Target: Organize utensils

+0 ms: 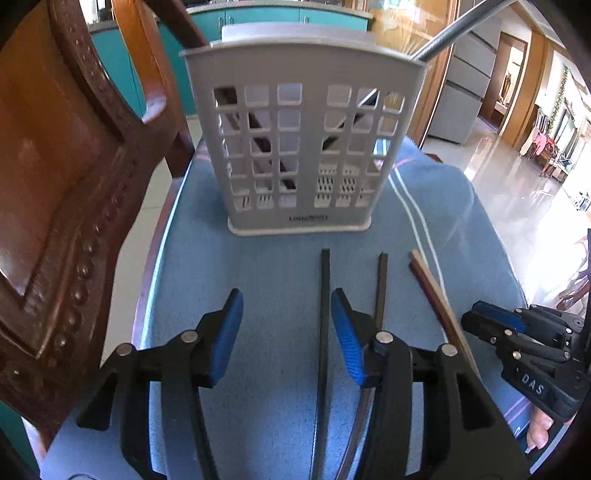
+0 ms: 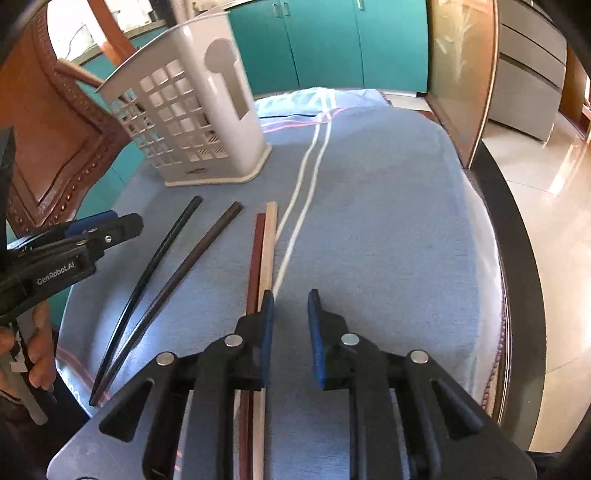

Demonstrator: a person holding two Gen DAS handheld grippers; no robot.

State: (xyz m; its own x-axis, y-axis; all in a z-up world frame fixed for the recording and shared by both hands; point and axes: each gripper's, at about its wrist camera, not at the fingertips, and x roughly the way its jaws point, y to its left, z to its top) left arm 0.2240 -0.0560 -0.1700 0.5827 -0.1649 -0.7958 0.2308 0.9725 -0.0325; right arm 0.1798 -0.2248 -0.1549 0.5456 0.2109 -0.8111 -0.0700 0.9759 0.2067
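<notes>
Nearest my left lens, the left claw [image 1: 286, 336] stands wide apart, gripping nothing; its blue pads straddle bare cloth, with the black chopstick [image 1: 324, 314] lying just inside the right-hand pad. My right claw [image 2: 290, 332] is parted more narrowly and is likewise empty; its left pad sits over the reddish-brown chopstick [image 2: 257, 266] and the pale wooden chopstick [image 2: 268, 254], though I cannot tell whether it touches them.

Chopsticks on the cloth, counted: four. The black one and a dark brown chopstick [image 2: 188, 266] converge at their near ends and splay apart toward the holder. The reddish-brown and pale pair lie side by side, touching along their length.

Holders, counted: one. The white utensil holder [image 1: 303, 147] stands upright beyond the chopsticks. Its front is a grid of square openings, and dark sticks show slanted behind the grid. A metal handle [image 1: 454, 29] rises from its right side.

The counter carries a blue cloth [image 2: 388, 221] with two white stripes running beside the pale chopstick. A carved wooden chair [image 1: 55, 184] stands at left. Teal cabinets [image 2: 332, 40] line the far wall; a glossy tiled floor [image 1: 517, 192] extends right.
</notes>
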